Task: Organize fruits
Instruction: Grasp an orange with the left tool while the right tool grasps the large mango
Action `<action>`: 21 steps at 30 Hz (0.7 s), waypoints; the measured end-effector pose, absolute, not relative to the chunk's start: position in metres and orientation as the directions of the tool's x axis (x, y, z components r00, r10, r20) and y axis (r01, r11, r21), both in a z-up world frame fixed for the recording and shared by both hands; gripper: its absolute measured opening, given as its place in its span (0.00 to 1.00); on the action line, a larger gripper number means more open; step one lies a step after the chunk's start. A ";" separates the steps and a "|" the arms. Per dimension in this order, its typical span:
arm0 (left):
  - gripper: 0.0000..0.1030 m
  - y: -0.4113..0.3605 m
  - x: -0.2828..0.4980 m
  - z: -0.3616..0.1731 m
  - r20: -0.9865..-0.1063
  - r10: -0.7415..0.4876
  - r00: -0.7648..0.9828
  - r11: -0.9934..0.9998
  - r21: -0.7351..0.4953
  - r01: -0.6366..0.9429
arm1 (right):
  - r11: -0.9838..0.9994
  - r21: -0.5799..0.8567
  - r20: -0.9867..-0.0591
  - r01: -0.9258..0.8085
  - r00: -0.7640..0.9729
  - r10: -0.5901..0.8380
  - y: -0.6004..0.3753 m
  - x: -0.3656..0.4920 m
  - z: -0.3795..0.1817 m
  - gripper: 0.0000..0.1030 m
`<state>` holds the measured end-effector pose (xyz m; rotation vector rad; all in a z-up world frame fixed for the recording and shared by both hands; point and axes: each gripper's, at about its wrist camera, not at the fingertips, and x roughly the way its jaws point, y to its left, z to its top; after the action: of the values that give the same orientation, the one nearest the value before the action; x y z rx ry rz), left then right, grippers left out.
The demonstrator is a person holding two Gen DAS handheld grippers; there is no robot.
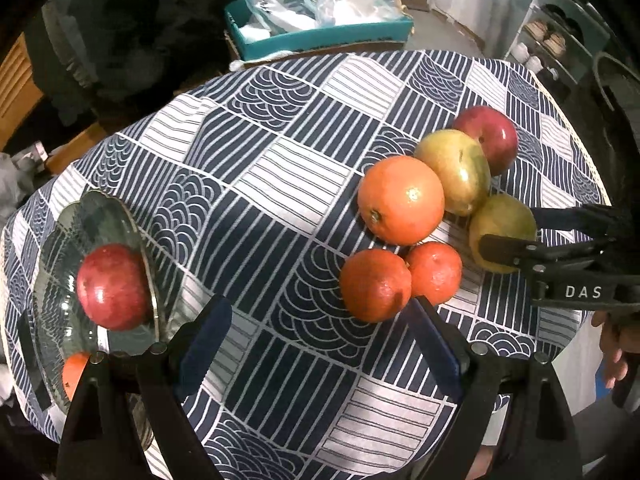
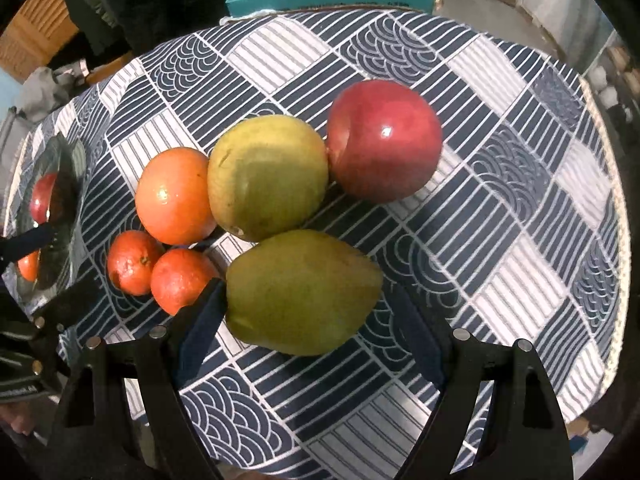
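Note:
A glass bowl [image 1: 56,292] at the table's left holds a red apple [image 1: 112,286] and an orange [image 1: 74,372]. A cluster of fruit lies on the right: a large orange [image 1: 400,200], two small oranges [image 1: 374,285] [image 1: 434,272], two yellow-green pears [image 1: 454,170] [image 1: 502,232] and a red apple [image 1: 490,138]. My left gripper [image 1: 320,336] is open and empty above the cloth, between the bowl and the cluster. My right gripper [image 2: 310,316] is open with its fingers on either side of the near pear [image 2: 300,292], left pad [image 2: 204,328] touching it.
The round table carries a navy and white patterned cloth [image 1: 280,160]. A teal box [image 1: 320,36] with plastic bags stands behind the table. Shelves with shoes [image 1: 552,40] are at the far right. The table edge runs close to the right of the fruit.

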<state>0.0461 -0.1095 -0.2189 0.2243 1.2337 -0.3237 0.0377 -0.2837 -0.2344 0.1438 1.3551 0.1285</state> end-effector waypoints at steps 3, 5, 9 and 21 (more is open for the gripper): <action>0.88 -0.113 0.046 -0.224 -0.953 -0.126 0.277 0.927 -0.014 0.374 | 0.982 0.187 -0.961 -0.010 0.205 0.185 -0.284 0.038 -0.238 0.83; 0.88 -0.117 0.046 -0.228 -0.955 -0.126 0.269 0.923 -0.014 0.384 | 0.982 0.189 -0.961 -0.012 0.203 0.188 -0.283 0.038 -0.239 0.83; 0.88 -0.123 0.049 -0.239 -0.961 -0.121 0.250 0.917 -0.011 0.399 | 0.981 0.190 -0.961 -0.021 0.201 0.191 -0.282 0.039 -0.241 0.84; 0.87 -0.129 0.058 -0.251 -0.951 -0.213 0.223 0.901 -0.103 0.421 | 0.982 0.183 -0.959 -0.056 0.211 0.191 -0.273 0.038 -0.244 0.82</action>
<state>0.0577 -0.1286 -0.2514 0.1913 1.2745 -0.4416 0.0382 -0.2727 -0.2444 0.1169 1.3478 0.1717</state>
